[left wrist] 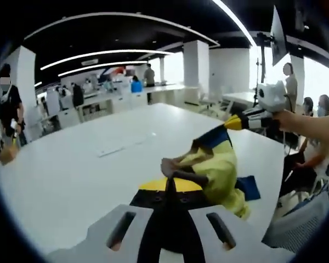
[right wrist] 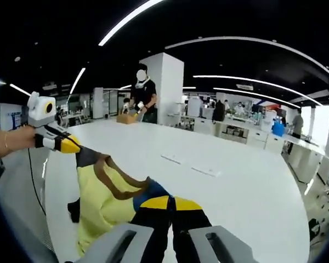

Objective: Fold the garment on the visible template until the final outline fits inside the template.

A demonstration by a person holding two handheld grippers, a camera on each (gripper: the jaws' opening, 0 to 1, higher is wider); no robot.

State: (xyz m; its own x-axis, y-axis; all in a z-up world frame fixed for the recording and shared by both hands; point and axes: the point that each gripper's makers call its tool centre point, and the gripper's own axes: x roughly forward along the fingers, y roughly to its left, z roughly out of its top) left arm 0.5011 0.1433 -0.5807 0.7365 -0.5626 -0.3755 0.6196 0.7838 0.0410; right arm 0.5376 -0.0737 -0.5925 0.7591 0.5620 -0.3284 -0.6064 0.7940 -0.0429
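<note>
**Both grippers clamped on the yellow garment, lifted over the white table**

In the left gripper view we see our left gripper [left wrist: 170,185], black with yellow tips, its two jaws pressed together on a bunched fold of the soft yellow cloth garment with brown trim and blue panels [left wrist: 222,170]. No gap shows between the tips; the brown-edged cloth wells up right at the point where they meet. From there the garment rises to the right, stretched towards the right gripper [left wrist: 237,123], which comes in from the right side held in a person's hand [left wrist: 296,121]. Its yellow tip meets a blue corner of the cloth and looks closed on it. A blue part of the garment [left wrist: 249,187] hangs lower, touching or just above the large white table [left wrist: 88,164]; we cannot tell which.

In the right gripper view our right gripper [right wrist: 170,203] has its jaws together as well, with a blue and brown-trimmed part of the garment [right wrist: 107,200] caught at the tips. The cloth runs up and to the left as a taut band to the left gripper [right wrist: 71,146], whose yellow tip is shut on the brown trim. The rest of the yellow cloth sags below between the two grippers, near the table's [right wrist: 236,186] left edge.

People stand at desks in the background.
</note>
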